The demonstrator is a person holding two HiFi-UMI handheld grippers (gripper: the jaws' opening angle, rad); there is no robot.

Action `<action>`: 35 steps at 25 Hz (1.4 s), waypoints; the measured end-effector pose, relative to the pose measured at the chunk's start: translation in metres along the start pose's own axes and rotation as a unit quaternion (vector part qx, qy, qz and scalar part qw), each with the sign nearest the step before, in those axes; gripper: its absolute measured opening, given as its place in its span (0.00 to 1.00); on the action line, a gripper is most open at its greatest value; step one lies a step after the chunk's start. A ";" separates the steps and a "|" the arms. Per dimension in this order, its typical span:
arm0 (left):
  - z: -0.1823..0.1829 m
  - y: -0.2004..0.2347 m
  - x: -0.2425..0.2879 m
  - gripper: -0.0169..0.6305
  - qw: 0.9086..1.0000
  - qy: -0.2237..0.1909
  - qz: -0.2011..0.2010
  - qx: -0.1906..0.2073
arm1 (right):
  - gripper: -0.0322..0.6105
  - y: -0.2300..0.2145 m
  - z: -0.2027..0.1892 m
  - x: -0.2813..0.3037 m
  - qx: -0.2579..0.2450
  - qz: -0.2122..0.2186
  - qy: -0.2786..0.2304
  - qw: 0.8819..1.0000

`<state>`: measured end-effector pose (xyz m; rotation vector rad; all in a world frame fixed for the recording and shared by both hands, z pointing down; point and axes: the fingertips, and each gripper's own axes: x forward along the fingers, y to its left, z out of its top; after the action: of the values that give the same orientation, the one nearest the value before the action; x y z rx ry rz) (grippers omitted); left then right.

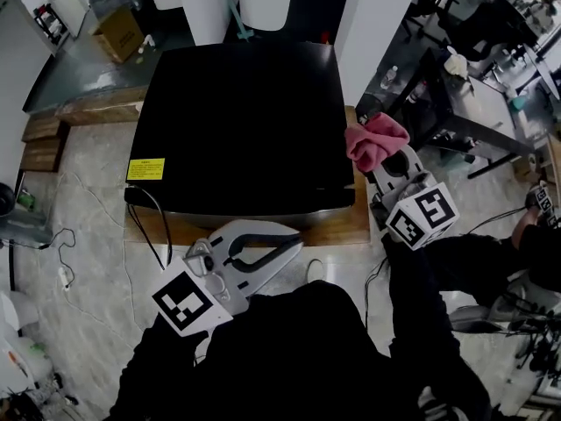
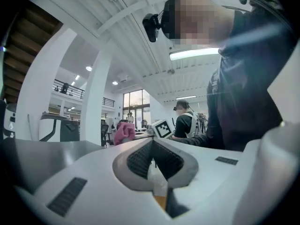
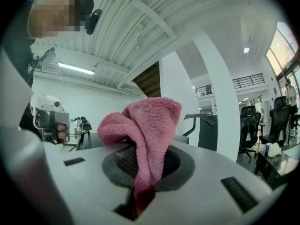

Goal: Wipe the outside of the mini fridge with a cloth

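Observation:
The black mini fridge [image 1: 237,117] stands on a low wooden platform [image 1: 333,228], and I see it from above. My right gripper [image 1: 386,160] is beside the fridge's front right corner, shut on a pink cloth [image 1: 375,139] that bunches out past its tips. In the right gripper view the cloth [image 3: 145,125] is pinched between the pads and hides the fingertips. My left gripper [image 1: 296,246] hovers in front of the fridge's near edge. Its jaws meet at the tips with nothing between them [image 2: 153,142]. Both gripper cameras point upward at the ceiling.
A yellow label [image 1: 145,168] sits on the fridge's left front corner. A black cable [image 1: 163,231] hangs down over the platform. Wooden steps [image 1: 39,143] lie to the left, a cardboard box [image 1: 121,33] behind, and a dark desk [image 1: 473,103] stands at the right.

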<state>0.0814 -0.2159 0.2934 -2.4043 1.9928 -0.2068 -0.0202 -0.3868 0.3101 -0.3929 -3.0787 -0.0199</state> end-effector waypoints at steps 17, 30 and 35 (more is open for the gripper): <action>0.066 0.104 -0.174 0.04 0.984 -0.045 0.159 0.062 | 0.13 0.240 0.077 0.047 -0.015 0.136 -0.031 0.990; 0.049 0.152 -0.317 0.04 0.966 -0.050 0.241 0.084 | 0.13 0.333 0.063 0.101 -0.006 0.147 -0.025 0.989; 0.046 0.142 -0.311 0.04 0.971 -0.057 0.227 0.053 | 0.13 0.339 0.073 0.113 0.000 0.152 -0.023 0.988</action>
<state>-0.1082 0.0586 0.2057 -1.7907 2.3339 -0.1555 -0.0471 -0.0292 0.2438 -0.8685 -3.0247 -0.0014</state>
